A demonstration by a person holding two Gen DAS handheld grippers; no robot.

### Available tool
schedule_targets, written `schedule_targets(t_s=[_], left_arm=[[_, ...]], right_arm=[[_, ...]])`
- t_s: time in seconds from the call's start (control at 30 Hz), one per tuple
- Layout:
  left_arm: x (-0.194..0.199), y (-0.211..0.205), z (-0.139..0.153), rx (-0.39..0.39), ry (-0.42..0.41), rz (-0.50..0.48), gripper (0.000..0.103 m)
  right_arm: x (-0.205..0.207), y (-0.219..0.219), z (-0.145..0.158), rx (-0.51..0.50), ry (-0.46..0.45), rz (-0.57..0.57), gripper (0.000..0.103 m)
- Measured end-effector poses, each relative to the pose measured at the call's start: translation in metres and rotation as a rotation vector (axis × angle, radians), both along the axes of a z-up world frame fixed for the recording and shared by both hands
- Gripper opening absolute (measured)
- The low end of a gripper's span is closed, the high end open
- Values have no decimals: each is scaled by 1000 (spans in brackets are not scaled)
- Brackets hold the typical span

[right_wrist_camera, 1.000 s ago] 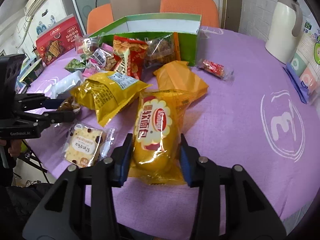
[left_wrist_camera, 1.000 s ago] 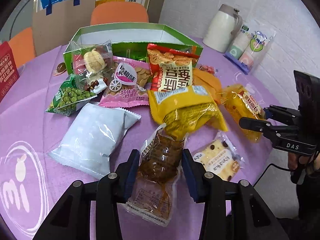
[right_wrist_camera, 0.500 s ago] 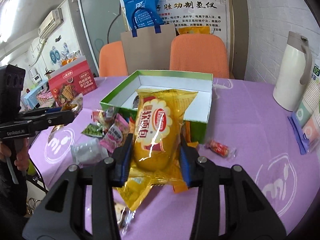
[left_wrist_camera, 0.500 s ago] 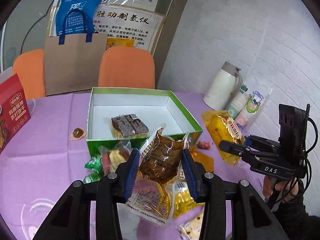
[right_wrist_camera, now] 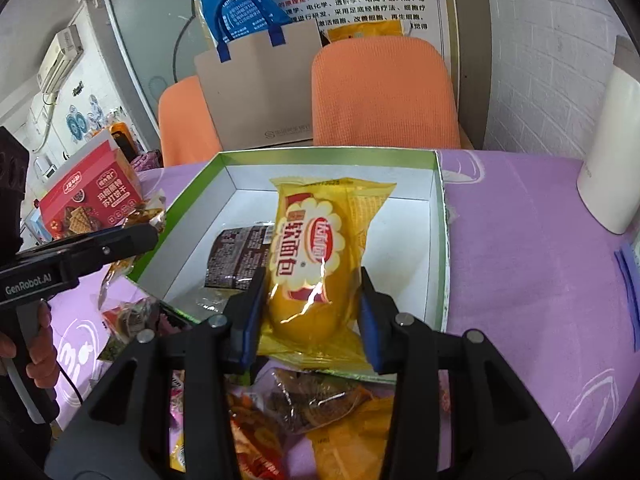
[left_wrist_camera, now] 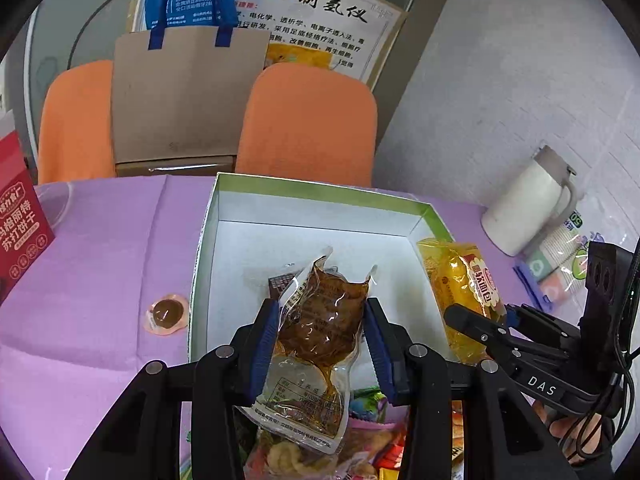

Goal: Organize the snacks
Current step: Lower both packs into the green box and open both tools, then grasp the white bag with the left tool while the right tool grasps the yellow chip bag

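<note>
A clear pouch of brown snack [left_wrist_camera: 322, 320] is clamped between the blue pads [left_wrist_camera: 266, 340] of the left gripper [left_wrist_camera: 322, 342]; the jaws are closed on its middle, with its printed lower end hanging below them. Straight ahead of these jaws the green box [left_wrist_camera: 206, 240] is seen with its white inside open, and a dark-wrapped snack [left_wrist_camera: 280, 282] is partly hidden just beyond the pouch's top edge. To the left of the jaws a small round jelly cup [left_wrist_camera: 165, 314] lies on the purple tablecloth [left_wrist_camera: 100, 260], just beside the box wall. Below the jaws a heap of mixed snack packets [left_wrist_camera: 320, 452] is seen.

The yellow bread packet [right_wrist_camera: 316, 256] is gripped by the right gripper [right_wrist_camera: 310, 322], whose jaws are pressed against its lower half; its upper half is held above the interior of the green box [right_wrist_camera: 442, 240]. Left of these jaws the dark-wrapped snack [right_wrist_camera: 236, 254] lies on the box floor. Beneath the jaws more packets [right_wrist_camera: 304, 408] are piled on the cloth. To the far left the left gripper [right_wrist_camera: 136, 238] is seen, and beyond it a red biscuit box [right_wrist_camera: 92, 204] stands. At the right edge a white thermos [right_wrist_camera: 612, 160] is seen.
</note>
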State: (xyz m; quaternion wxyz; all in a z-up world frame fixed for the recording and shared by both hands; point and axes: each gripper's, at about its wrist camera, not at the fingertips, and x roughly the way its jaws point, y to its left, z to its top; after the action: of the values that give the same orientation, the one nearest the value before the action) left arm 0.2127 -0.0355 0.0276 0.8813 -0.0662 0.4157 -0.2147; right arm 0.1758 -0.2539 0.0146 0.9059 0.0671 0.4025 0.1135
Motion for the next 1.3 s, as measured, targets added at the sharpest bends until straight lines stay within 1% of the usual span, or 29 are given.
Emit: schedule_targets(t_s=[0.07, 0.13, 0.23, 0.27, 0.3, 0.33, 0.37, 0.4, 0.47, 0.53, 0.6, 0.73, 0.83, 0.9, 0.97, 1.03, 1.07, 1.13, 1.2, 1.3], left_arm=[[5, -2, -4, 16, 6, 8, 44], [8, -4, -7, 16, 8, 15, 45], [8, -4, -10, 11, -1, 42, 59], [8, -4, -9, 10, -5, 49, 74], [5, -4, -7, 8, -11, 52, 87], [2, -2, -6, 8, -25, 60, 89], [1, 1, -3, 12, -44, 71, 91], [-2, 1, 0, 23, -54, 79, 92], [-4, 3, 5, 37, -59, 82, 93], [-10, 6, 11, 32, -65, 78, 93], [-21, 11, 21, 14, -81, 74, 93], [-54, 22, 41, -23, -120, 55, 93], [-83, 29, 50, -10, -145, 44, 93], [-101, 33, 49, -14, -143, 21, 93], [-119, 37, 45, -59, -136, -2, 93], [-134, 39, 38, -93, -125, -14, 93], [-141, 37, 35, -95, -120, -23, 93], [-153, 33, 27, -72, -117, -43, 93], [-163, 27, 18, -47, -117, -68, 93], [-172, 19, 3, -46, -77, -118, 93]], right_arm=[[7, 1, -7, -11, 20, -6, 43], [11, 2, -13, -26, 35, -7, 44], [14, 6, -19, -36, 52, 8, 46], [13, 7, -20, -44, 53, 14, 56], [10, 9, -19, -59, 45, 12, 64], [7, 9, -16, -71, 28, 8, 79], [2, 9, -13, -78, 3, 13, 87], [-3, 8, -10, -80, -19, 24, 89], [-9, 8, -4, -94, -25, 26, 90], [-17, 8, 3, -92, -18, 28, 91], [-30, 5, 15, -72, -35, 40, 93], [-69, 4, 42, -63, -120, 60, 98], [-101, 3, 57, -45, -175, 71, 101], [-123, 2, 61, -29, -207, 81, 101], [-137, 2, 60, -11, -216, 92, 101], [-149, 4, 54, 3, -202, 98, 101], [-153, 5, 50, 7, -188, 101, 101], [-159, 6, 38, 12, -153, 115, 101], [-166, 9, 26, -8, -124, 116, 101], [-176, 9, 7, -18, -83, 114, 101]])
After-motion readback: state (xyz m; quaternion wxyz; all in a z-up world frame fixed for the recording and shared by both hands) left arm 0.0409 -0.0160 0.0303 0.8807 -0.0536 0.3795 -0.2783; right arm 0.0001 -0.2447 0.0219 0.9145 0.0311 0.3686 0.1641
